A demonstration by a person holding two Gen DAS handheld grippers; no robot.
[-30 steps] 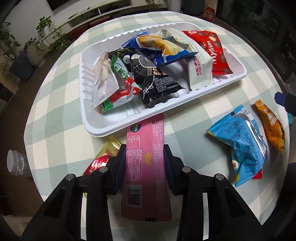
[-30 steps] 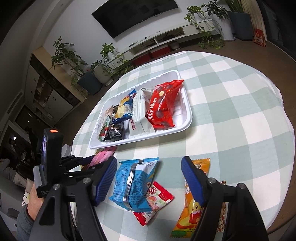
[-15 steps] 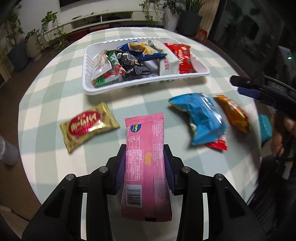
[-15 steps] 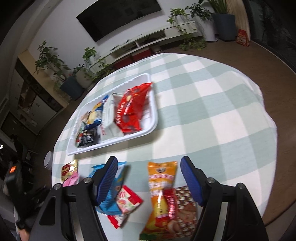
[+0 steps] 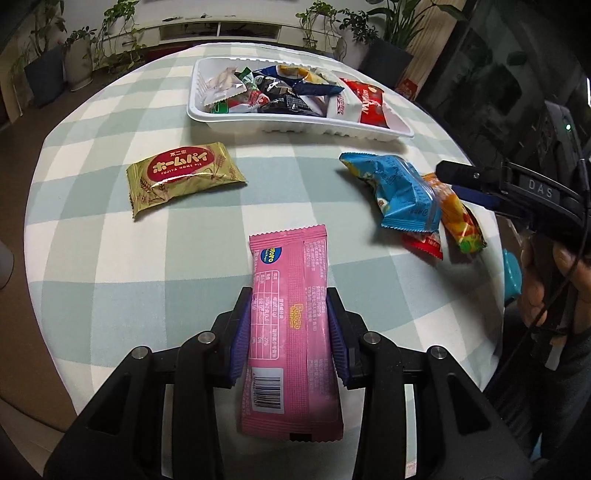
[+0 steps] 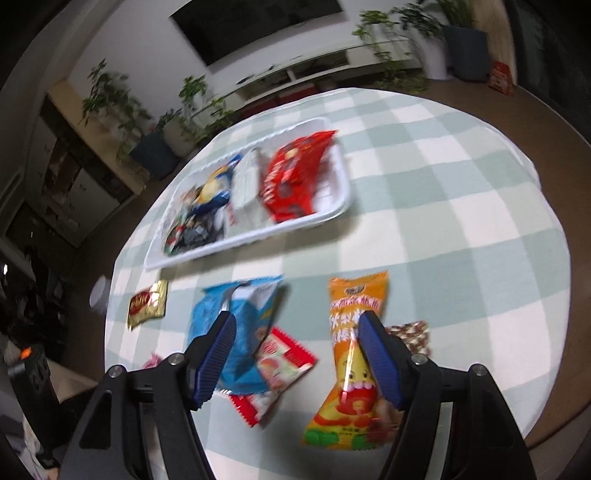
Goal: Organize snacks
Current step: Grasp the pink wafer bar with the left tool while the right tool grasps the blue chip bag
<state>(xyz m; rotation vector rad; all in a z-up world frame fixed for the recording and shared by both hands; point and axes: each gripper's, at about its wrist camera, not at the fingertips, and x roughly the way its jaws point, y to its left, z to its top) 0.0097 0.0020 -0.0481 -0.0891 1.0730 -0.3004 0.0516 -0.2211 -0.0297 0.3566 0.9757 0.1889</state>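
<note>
My left gripper (image 5: 289,306) is shut on a pink snack packet (image 5: 290,317) and holds it above the near part of the checked table. The white tray (image 5: 236,123) at the far side holds several snack packets. A gold packet (image 5: 183,177) lies left of centre. A blue bag (image 5: 397,192), an orange packet (image 5: 460,218) and a small red packet (image 5: 424,243) lie at the right. My right gripper (image 6: 295,332) is open and empty above the blue bag (image 6: 236,325), the red packet (image 6: 277,373) and the orange packet (image 6: 351,362).
The round table's edge (image 5: 59,354) curves close on the left and near sides. A brown patterned packet (image 6: 413,334) lies beside the orange one. Potted plants (image 5: 44,70) and a low TV bench (image 5: 218,31) stand beyond the table.
My left gripper has pulled back and up from the tray with the pink packet. My right gripper has shifted right and lower over the loose packets; its view is blurred with motion.
</note>
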